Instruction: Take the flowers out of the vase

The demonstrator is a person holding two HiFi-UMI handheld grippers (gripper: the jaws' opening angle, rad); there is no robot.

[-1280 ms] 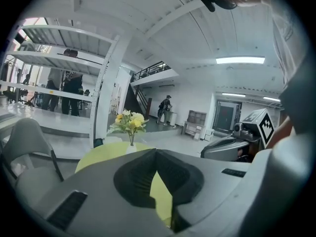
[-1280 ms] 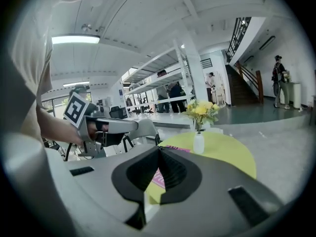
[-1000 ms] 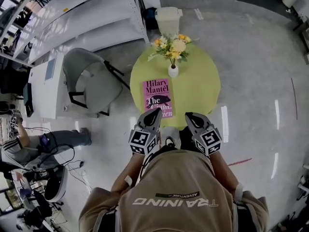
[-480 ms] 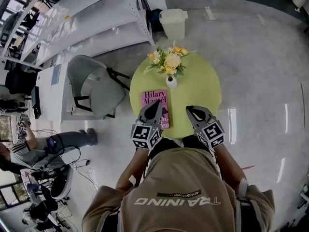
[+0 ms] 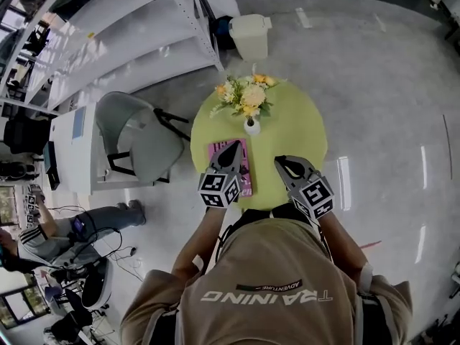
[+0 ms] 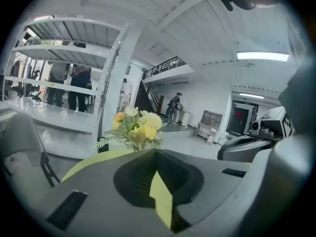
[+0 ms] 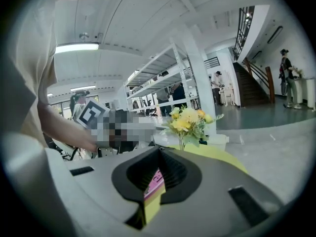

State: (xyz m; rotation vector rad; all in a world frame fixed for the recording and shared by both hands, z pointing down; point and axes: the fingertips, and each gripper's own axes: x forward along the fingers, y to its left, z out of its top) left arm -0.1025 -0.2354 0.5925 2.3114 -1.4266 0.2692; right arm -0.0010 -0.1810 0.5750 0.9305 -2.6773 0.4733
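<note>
Flowers (image 5: 244, 95), yellow, orange and white, stand upright in the small white vase (image 5: 251, 126). The vase is on the far half of the round yellow-green table (image 5: 298, 139), and the stems are in it, not yet taken out.

Left gripper (image 5: 233, 148) hangs over the pink book (image 5: 246, 178) on the near left of the table. Its tips point toward the vase, which is just beyond them on the far side, not touching. Its jaws are pressed together with nothing between them. In the left gripper view only a thin slit of table colour shows, and the bouquet stands past the tips, a little left of centre.

Right gripper (image 5: 281, 162) is over the near right part of the table, to the near right of the vase and further from it than the left one. Its jaws are also closed together and empty. In the right gripper view the slit shows the book edge and the table, with the flowers beyond the tips, a little right of centre and well clear.

Grey chair (image 5: 140, 139) is left of the table. White bin (image 5: 249, 34) is on the floor at the far side. White shelving (image 5: 122, 42) is at the far left.
</note>
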